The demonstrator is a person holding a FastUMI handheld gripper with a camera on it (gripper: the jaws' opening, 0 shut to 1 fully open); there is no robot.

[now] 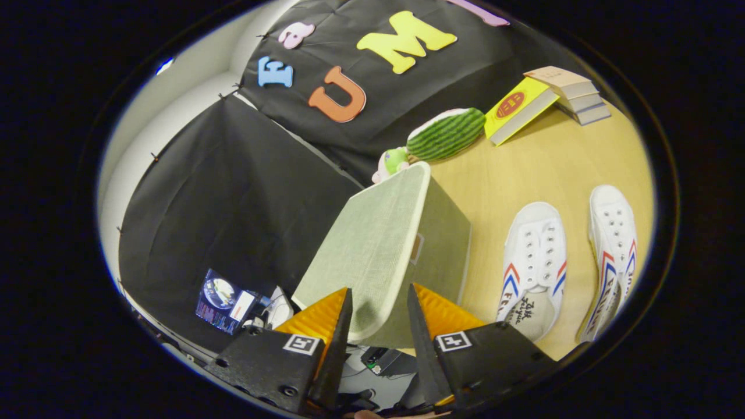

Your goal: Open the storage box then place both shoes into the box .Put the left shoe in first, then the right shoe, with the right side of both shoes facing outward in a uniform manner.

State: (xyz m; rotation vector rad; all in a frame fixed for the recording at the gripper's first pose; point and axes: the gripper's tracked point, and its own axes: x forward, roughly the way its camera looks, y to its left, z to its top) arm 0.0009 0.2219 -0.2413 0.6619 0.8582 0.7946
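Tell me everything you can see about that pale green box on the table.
The pale green fabric-covered storage box stands on the light wooden table, beside two white canvas shoes. Its woven-textured lid panel stands raised and tilted, its lower edge between the fingers of the hand-held gripper, which look close on it. A small tag sits on the box's side. A watermelon-patterned plush lies behind it.

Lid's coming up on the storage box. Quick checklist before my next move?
1. Gripper fingers astride the lid edge: ok; firm clamp: cannot tell.
2. Lid lifted off the storage box: ok, tilted up.
3. Box interior free: cannot tell, the lid hides it.
4. Left shoe within reach beside the box: ok.
5. Right shoe beyond it, both upright on the table: ok.
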